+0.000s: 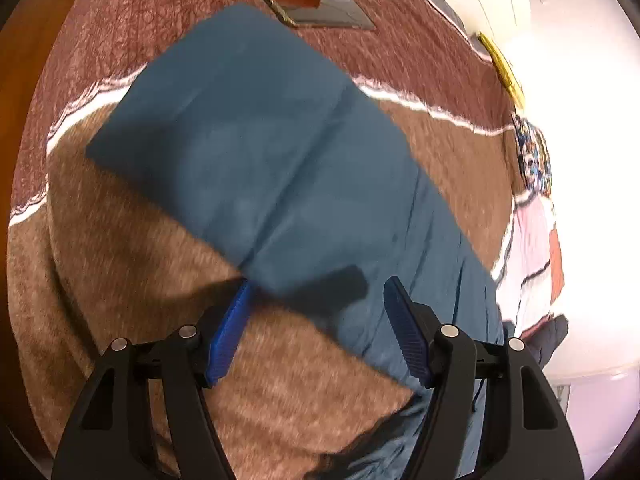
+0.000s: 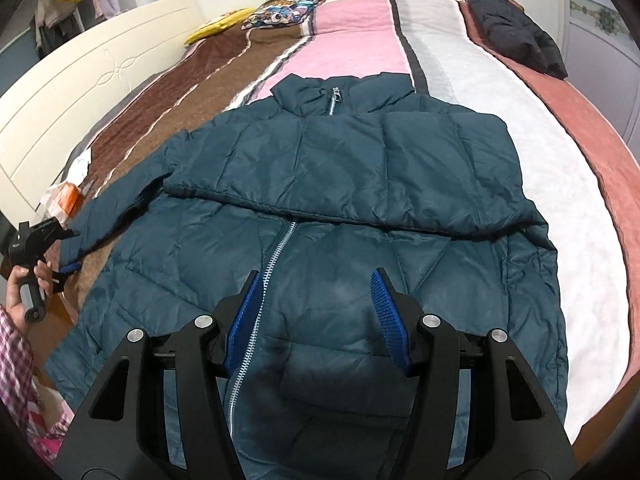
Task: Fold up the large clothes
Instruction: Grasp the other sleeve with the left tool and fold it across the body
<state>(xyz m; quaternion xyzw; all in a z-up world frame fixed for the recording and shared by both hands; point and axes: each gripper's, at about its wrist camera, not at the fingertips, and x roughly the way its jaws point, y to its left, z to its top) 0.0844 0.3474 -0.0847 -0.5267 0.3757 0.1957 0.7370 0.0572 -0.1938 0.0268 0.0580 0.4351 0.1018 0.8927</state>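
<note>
The dark teal quilted puffer jacket [image 2: 320,216] lies front-up across the middle of my striped blanket-covered bed [image 2: 500,92], collar toward the far end, one sleeve folded across its chest, the other sleeve [image 1: 248,136] stretched toward the brown edge by the cream headboard [image 2: 80,80]. My left claw [image 1: 320,300] hangs released over that sleeve's cuff, gripping nothing. My right claw [image 2: 316,292] hangs released above the silver zipper [image 2: 276,256]. A black coat [image 2: 516,36] lies at the far corner.

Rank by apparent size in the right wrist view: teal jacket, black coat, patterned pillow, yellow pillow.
1. teal jacket
2. black coat
3. patterned pillow
4. yellow pillow
The last three lie farther away, so true sizes are uncertain.
</note>
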